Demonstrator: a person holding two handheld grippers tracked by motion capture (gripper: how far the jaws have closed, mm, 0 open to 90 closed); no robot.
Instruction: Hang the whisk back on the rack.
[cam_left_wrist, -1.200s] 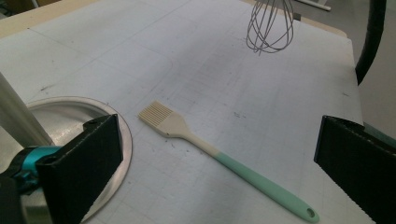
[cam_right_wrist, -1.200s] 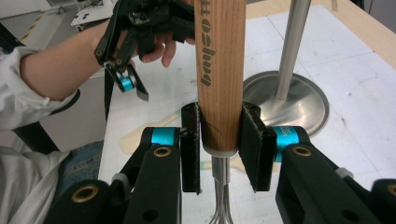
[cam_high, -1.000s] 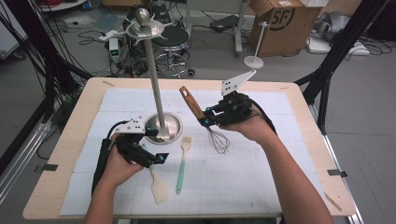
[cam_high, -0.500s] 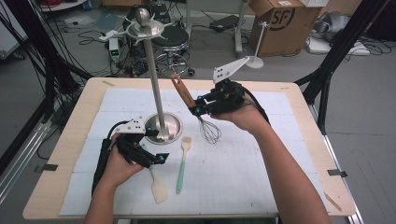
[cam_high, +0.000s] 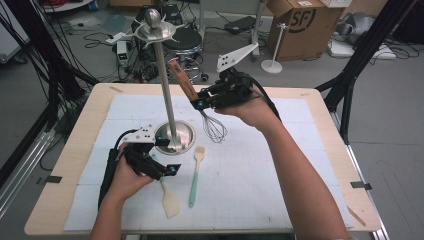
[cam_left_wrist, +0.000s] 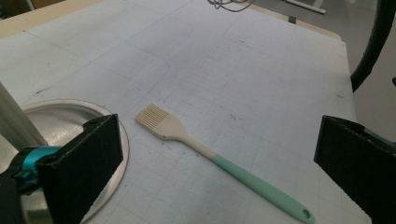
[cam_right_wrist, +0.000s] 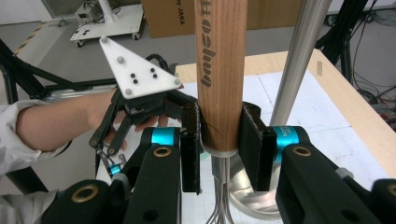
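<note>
Wooden whisk (cam_high: 197, 105) handle clamped tight in right gripper (cam_high: 202, 104), held up off the table just beside the stand (cam_high: 164, 80) pole. Handle end aimed up and away toward the top hooks, wires hanging below the jaws, long axis tilted. Best to lift higher, keep clear of the pole. Left gripper (cam_high: 167, 156) wide open, holding nothing, brush (cam_left_wrist: 219, 163) lying ahead between its jaws.
</note>
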